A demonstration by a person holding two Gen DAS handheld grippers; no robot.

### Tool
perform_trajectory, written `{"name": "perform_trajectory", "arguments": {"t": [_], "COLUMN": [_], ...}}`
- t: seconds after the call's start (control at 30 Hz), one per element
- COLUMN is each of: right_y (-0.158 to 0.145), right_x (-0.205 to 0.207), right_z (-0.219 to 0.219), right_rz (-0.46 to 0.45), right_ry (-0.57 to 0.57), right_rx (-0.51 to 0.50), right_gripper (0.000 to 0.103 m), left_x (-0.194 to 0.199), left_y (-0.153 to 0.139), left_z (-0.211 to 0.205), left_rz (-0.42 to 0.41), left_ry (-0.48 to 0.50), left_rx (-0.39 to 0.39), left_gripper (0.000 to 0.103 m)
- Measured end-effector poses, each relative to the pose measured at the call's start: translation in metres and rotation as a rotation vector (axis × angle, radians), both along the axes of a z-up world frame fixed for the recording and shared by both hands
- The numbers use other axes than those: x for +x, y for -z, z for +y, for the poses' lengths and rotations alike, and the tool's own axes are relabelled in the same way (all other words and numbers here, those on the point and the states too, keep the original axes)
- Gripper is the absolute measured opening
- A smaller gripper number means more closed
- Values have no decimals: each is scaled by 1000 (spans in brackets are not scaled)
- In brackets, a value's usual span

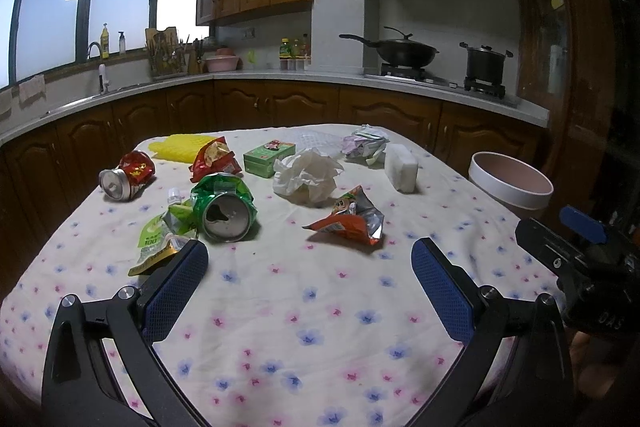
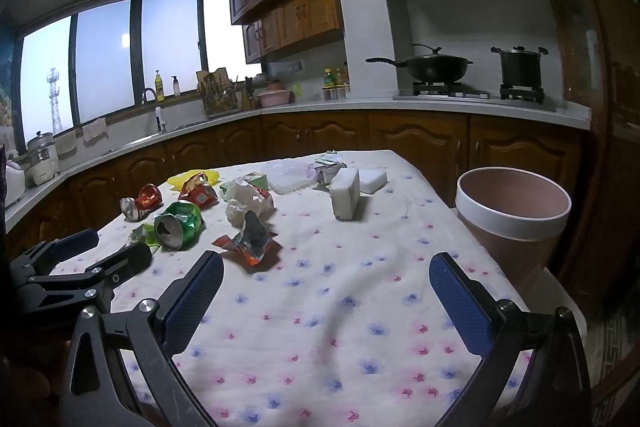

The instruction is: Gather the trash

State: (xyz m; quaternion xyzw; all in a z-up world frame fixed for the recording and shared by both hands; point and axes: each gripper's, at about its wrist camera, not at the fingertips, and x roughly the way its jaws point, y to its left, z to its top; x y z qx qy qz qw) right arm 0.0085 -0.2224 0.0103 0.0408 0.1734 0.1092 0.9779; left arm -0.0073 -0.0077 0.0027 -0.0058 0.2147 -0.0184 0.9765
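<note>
Trash lies scattered on a floral tablecloth (image 1: 304, 299): a crushed green can (image 1: 224, 207), a crushed red can (image 1: 126, 175), an orange snack wrapper (image 1: 352, 221), a crumpled white tissue (image 1: 308, 173), a green pouch (image 1: 164, 231), a red wrapper (image 1: 214, 159) and a green carton (image 1: 269, 158). My left gripper (image 1: 310, 253) hovers open over the near cloth, empty. My right gripper (image 2: 326, 269) is open too, with nothing between its fingers. A pink bin (image 2: 516, 223) with a white rim stands off the table's right edge; the bin (image 1: 510, 185) also shows in the left wrist view.
Two white blocks (image 2: 346, 193) and crumpled paper (image 1: 364, 143) lie toward the far right of the table, a yellow mat (image 1: 180, 146) at the far left. Kitchen counters with a sink (image 1: 100, 83), a wok (image 1: 404, 51) and a pot (image 1: 485, 63) run behind.
</note>
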Motion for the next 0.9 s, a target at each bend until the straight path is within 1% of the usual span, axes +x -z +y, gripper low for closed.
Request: {"name": "perform_trajectory", "arguments": {"t": [0.73, 0.9], "right_y": [0, 0], "right_x": [-2, 1], "right_z": [1, 1], "right_rz": [-6, 2], "right_ry": [-5, -5], "right_rx": [4, 7], "right_gripper": [103, 103], "left_x": [-1, 3], "left_y": [2, 5], "left_z": [2, 3], "left_rz": [2, 18], "left_ry": [0, -10], "left_rx": [-1, -9], "left_gripper": [103, 103]}}
